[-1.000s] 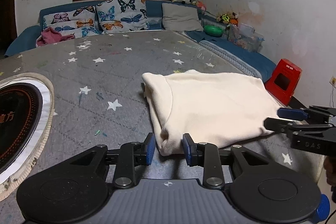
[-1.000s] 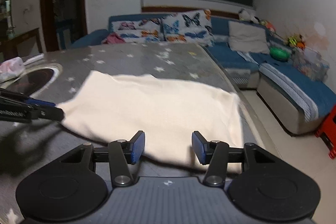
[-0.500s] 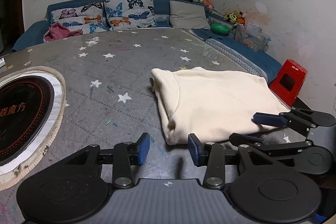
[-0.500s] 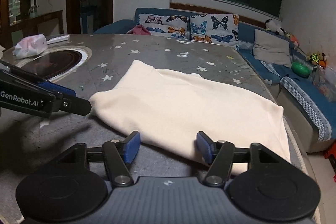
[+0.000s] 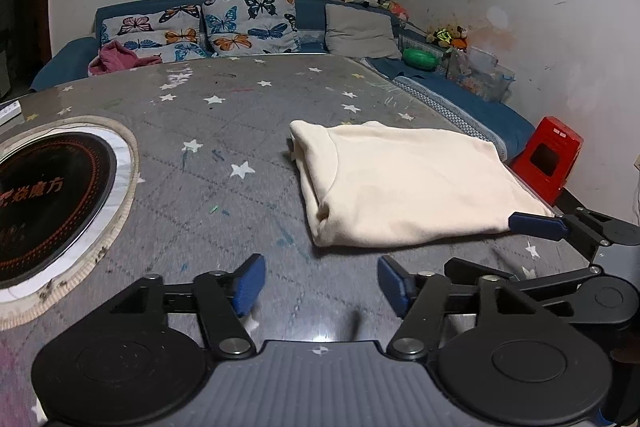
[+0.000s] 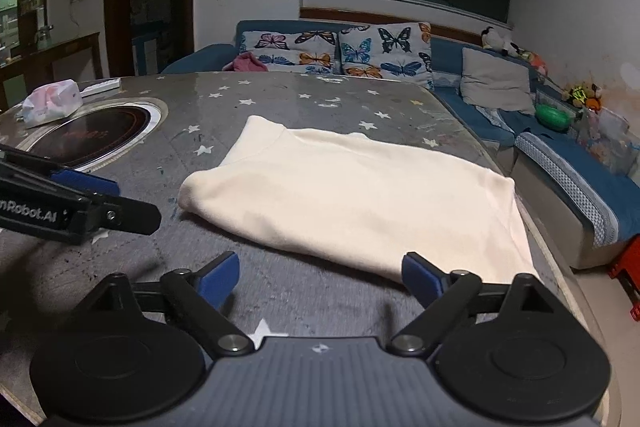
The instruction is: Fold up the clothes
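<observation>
Grey desk (image 5: 248,131) patterned with white stars, folded cream garment (image 5: 404,183) laid flat near its right edge, round black cooktop (image 5: 44,199) set into its left side, tissue pack (image 6: 50,103) and white remote (image 6: 100,87) placed beyond it

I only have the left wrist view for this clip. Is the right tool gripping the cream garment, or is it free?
Observer: Free. The right wrist view shows the right tool open, with nothing clamped. The cream garment lies flat just beyond it.
Operator: Is anything on the table past the cooktop, outside my frame?
Observer: Yes. A pink-and-white tissue pack sits beside the inset cooktop, on its left in the right wrist view.
</observation>
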A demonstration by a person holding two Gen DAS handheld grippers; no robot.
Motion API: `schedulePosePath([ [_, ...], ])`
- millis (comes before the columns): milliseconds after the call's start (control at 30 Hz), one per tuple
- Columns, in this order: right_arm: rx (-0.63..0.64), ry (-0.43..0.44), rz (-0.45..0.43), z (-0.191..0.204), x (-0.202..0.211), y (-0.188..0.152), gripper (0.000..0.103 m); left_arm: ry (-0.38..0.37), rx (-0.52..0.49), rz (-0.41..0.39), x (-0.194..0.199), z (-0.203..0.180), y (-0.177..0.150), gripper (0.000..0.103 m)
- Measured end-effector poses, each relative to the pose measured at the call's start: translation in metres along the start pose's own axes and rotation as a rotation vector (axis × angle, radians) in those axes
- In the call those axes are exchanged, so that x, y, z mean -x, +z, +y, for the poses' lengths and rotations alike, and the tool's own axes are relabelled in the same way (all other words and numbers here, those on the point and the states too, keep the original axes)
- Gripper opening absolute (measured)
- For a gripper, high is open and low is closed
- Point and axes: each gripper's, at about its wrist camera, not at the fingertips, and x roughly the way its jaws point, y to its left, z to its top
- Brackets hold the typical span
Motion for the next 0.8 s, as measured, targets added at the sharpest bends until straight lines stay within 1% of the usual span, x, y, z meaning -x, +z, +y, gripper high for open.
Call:
schedulePosePath([
  [67, -0.01, -0.004, 0.008, 0.002, 0.001, -0.002, 0.092, 0.004, 0.003, -0.003, 0.003, 0.001, -0.003, 0.073],
  [200, -0.023, -0.018, 0.02, 0.005, 0.002, -0.007, 0.098, 0.015, 0.011, -0.009, 0.009, 0.005, -0.008, 0.081],
  [300, -0.032, -0.028, 0.025, 0.008, 0.004, -0.009, 0.099, 0.026, 0.015, -0.011, 0.013, 0.008, -0.012, 0.09],
  [400, -0.052, -0.033, 0.029, 0.01, 0.005, -0.011, 0.103, 0.036, 0.015, -0.01, 0.017, 0.01, -0.017, 0.096],
  [433, -0.054, -0.036, 0.029, 0.011, 0.005, -0.011, 0.103, 0.038, 0.016, -0.013, 0.019, 0.01, -0.018, 0.097],
  [500, -0.058, -0.039, 0.031, 0.013, 0.006, -0.011, 0.103, 0.04, 0.019, -0.023, 0.022, 0.011, -0.02, 0.103],
  [633, -0.064, -0.042, 0.031, 0.018, 0.009, -0.013, 0.103, 0.034, 0.017, -0.037, 0.028, 0.012, -0.023, 0.103],
  [800, -0.071, -0.045, 0.031, 0.023, 0.012, -0.016, 0.103, 0.029, 0.02, -0.026, 0.032, 0.011, -0.029, 0.103],
])
